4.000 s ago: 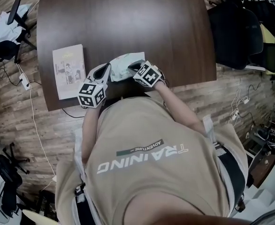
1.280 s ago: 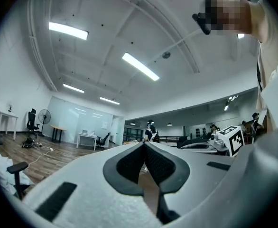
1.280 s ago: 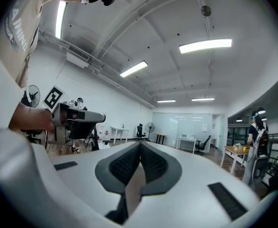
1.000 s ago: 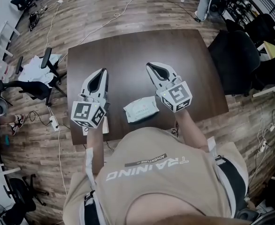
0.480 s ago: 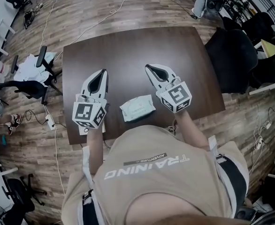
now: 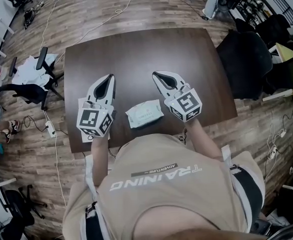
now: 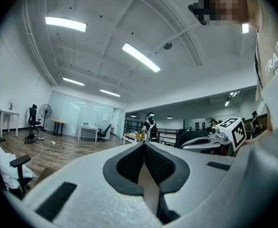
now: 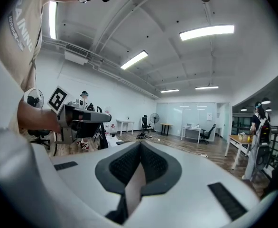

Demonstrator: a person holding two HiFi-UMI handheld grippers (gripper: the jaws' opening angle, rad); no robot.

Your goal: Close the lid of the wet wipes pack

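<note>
A dark brown table [image 6: 136, 49] stands in an open office. Above its near edge, both tools hover level and well clear of the surface. The left tongs [image 6: 109, 79] are closed tip to tip with nothing between them, and the left gripper view shows only the room past the shut pads. The right tongs [image 6: 156, 75] are closed and empty too.

Between them and lower down, the wet wipes pack [image 6: 144, 114] lies flat on the table near the person's body, touched by neither tool. It is too small here to tell whether the lid is fully snapped down, though nothing stands up from it.

If the lid needs seating, I would lower one closed pair onto the free edge of the flap and press straight down. The other pair should pin a corner of the pack, since the smooth tabletop will probably let the soft packet slide.

A pale printed sheet [image 6: 80, 106] lies partly under the left tool. Around the table there is a plank floor [image 6: 111, 9] strewn with cables, with a black chair [image 6: 249, 59] to the right. The gripper views show strip lights overhead, with desks and a fan in the distance.
</note>
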